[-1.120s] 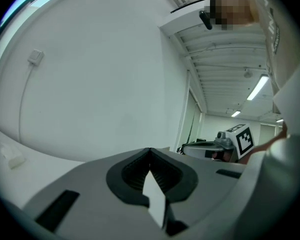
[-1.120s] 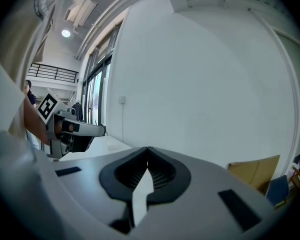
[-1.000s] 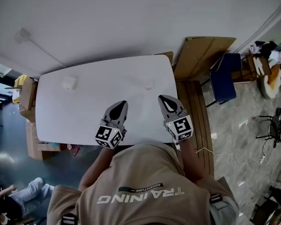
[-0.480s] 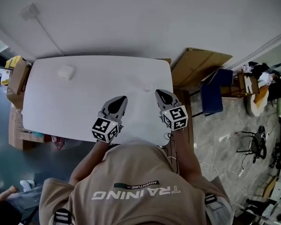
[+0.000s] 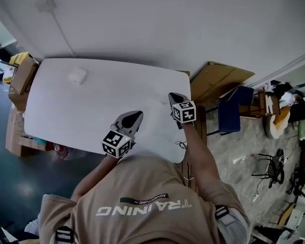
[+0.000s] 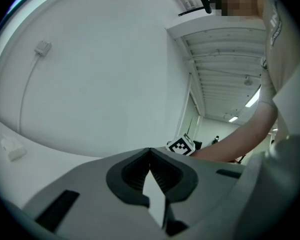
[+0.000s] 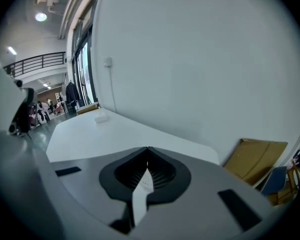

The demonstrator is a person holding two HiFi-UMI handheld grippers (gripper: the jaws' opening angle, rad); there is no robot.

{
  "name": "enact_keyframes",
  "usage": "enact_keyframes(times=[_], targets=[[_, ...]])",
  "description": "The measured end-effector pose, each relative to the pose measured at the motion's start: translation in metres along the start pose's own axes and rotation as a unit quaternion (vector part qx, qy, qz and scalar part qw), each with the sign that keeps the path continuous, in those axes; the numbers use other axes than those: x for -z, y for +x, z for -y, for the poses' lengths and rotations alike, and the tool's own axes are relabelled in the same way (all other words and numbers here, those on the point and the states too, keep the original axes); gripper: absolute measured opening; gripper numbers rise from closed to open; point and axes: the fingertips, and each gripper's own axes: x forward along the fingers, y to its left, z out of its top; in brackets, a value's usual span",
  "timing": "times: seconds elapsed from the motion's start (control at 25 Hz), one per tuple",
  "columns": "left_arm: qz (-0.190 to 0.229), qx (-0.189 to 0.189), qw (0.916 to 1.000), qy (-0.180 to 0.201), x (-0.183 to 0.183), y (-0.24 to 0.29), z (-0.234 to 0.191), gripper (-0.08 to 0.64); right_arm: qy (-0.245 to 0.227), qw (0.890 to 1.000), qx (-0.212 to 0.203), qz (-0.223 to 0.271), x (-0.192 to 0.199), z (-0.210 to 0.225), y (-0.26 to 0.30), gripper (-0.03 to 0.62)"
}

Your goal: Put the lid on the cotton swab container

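A small white box-like object (image 5: 77,75) lies near the table's far left corner; it also shows in the left gripper view (image 6: 12,150) and in the right gripper view (image 7: 101,117). I cannot tell whether it is the swab container or its lid. My left gripper (image 5: 136,115) hovers over the near middle of the white table (image 5: 91,111), jaws together and holding nothing. My right gripper (image 5: 171,96) is farther out near the table's right edge, also shut and holding nothing. Its marker cube (image 6: 182,145) shows in the left gripper view.
Cardboard boxes (image 5: 21,78) stand at the table's left end. A flat cardboard sheet (image 5: 218,80) leans to the right, with a blue chair (image 5: 231,113) beyond it. A white wall (image 5: 157,24) runs behind the table.
My right gripper has moved forward, away from the body, toward the table's far right. A faint small thing seen there earlier is no longer visible. The left gripper has barely moved.
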Motion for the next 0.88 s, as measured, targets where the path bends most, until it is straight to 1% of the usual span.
enact_keyframes(times=[0.2, 0.32, 0.56, 0.8, 0.88], targets=[[-0.014, 0.012, 0.9998, 0.001, 0.003, 0.005, -0.001, 0.012, 0.015, 0.999, -0.005, -0.039, 0.009, 0.007, 0.020, 0.017], [-0.015, 0.014, 0.9998, 0.000, 0.003, 0.009, -0.002, 0.012, 0.021, 0.998, -0.010, -0.055, 0.015, 0.007, 0.026, 0.017], [-0.013, 0.017, 0.9998, 0.000, 0.002, 0.013, 0.000, 0.012, 0.013, 0.997, -0.021, -0.077, 0.026, 0.002, 0.030, 0.017], [-0.016, 0.013, 0.9998, 0.001, 0.003, 0.011, -0.002, 0.012, 0.022, 0.995, -0.032, -0.096, 0.045, -0.006, 0.039, 0.017], [-0.017, 0.012, 0.9998, 0.001, 0.004, 0.009, -0.003, 0.012, 0.020, 0.994, -0.027, -0.101, 0.049, -0.007, 0.039, 0.017]])
